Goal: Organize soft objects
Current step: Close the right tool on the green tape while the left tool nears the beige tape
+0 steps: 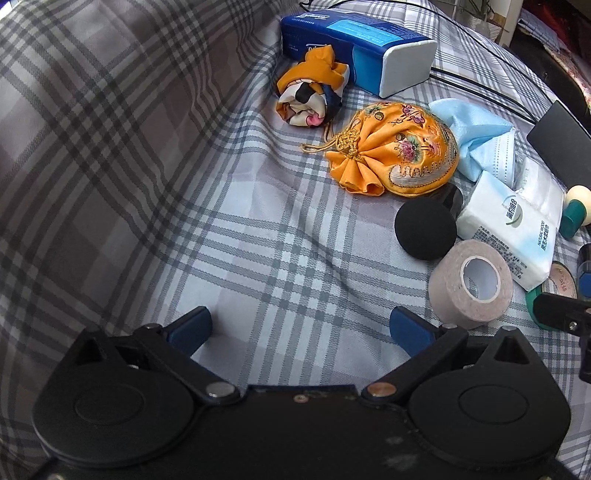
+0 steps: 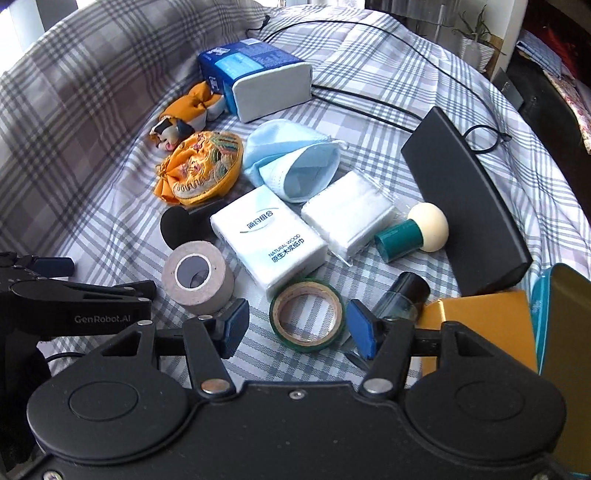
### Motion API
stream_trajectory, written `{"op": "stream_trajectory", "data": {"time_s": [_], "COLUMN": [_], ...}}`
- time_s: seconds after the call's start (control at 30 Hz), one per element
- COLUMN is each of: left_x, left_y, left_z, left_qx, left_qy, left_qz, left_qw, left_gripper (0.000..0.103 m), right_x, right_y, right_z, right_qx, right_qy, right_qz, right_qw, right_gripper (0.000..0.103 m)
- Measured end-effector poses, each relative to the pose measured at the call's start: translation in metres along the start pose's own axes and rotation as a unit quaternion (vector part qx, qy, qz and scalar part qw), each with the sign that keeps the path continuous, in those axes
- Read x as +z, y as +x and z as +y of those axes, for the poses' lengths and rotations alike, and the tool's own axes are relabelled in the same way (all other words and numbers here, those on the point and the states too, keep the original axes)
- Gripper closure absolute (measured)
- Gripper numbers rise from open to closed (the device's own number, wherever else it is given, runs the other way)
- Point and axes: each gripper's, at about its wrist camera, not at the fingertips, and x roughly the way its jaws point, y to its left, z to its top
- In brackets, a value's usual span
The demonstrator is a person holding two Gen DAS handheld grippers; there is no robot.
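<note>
My left gripper (image 1: 301, 328) is spread wide, holding nothing, over bare plaid sheet (image 1: 258, 236). My right gripper (image 2: 297, 325) is likewise released above the green tape ring (image 2: 307, 317). Farther off lie the tissue pack (image 2: 267, 243), face mask (image 2: 291, 162) and orange pouch (image 2: 201, 166).

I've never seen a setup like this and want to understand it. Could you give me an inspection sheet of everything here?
Surface: plaid bedsheet, wrinkled.
Job's things: orange embroidered pouch; knotted scarf; blue face mask; white tissue pack; blue tissue pack; wrapped cotton pads.
Clutter: beige bandage roll, green tape ring, black sponge puff, mushroom-shaped puff, small bottle, black power bank, orange box.
Grippers: left gripper open, empty; right gripper open over the tape ring.
Cables: black cable crossing the sheet.
Surroundings: potted plant behind.
</note>
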Motion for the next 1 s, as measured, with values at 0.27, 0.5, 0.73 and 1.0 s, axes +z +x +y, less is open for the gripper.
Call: {"op": "stream_trajectory", "data": {"time_s": [0.27, 0.5, 0.73, 1.0], "left_x": [-0.001, 0.000, -0.001, -0.001], "left_y": [0.001, 0.002, 0.002, 0.002], "left_z": [-0.003, -0.003, -0.003, -0.003], "left_qx": [0.003, 0.000, 0.000, -0.001], "left_qy": [0.014, 0.018, 0.016, 0.015], "left_qz": [-0.009, -0.008, -0.012, -0.012], "left_qw": [0.9999, 0.9998, 0.9998, 0.9998], "left_gripper": [0.000, 0.000, 0.000, 0.000], "right_x": [0.005, 0.004, 0.000, -0.002], "right_y": [0.024, 0.023, -0.007, -0.003], "right_z": [-0.011, -0.011, -0.012, -0.011], "right_qx": [-0.002, -0.001, 0.105, 0.064], "right_qy": [0.005, 0.005, 0.028, 0.027], "right_qz": [0.028, 0.028, 0.012, 0.013], "right_qw": [1.000, 1.000, 0.994, 0.998], "right_gripper": [0.043, 0.046, 0.055, 0.054]}}
